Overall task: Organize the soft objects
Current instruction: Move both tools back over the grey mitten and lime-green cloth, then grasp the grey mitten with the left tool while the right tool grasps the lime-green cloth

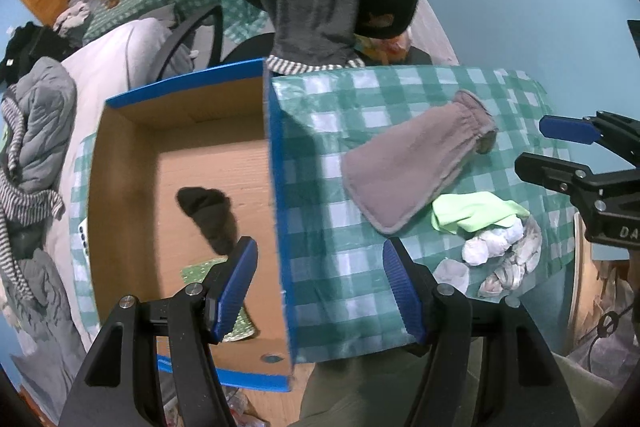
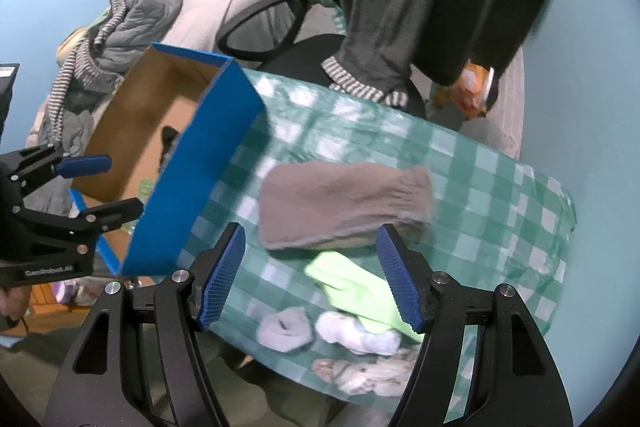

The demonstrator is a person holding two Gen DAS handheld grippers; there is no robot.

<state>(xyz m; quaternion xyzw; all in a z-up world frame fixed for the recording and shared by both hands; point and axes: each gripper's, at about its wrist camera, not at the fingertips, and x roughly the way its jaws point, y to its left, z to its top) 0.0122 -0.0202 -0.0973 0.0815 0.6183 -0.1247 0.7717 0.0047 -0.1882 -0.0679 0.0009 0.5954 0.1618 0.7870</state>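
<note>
Both grippers wide, empty — left gripper (image 1: 320,291) over box (image 1: 276,211) wall, right gripper (image 2: 314,277) above green sock (image 2: 352,287), mitt (image 2: 344,203) beyond.

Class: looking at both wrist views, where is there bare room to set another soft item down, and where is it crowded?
Free: the cardboard box floor beyond the black sock, and the checked cloth between the box wall and the brown mitt. Crowded: the near right corner, where the green cloth and white socks bunch together.
</note>
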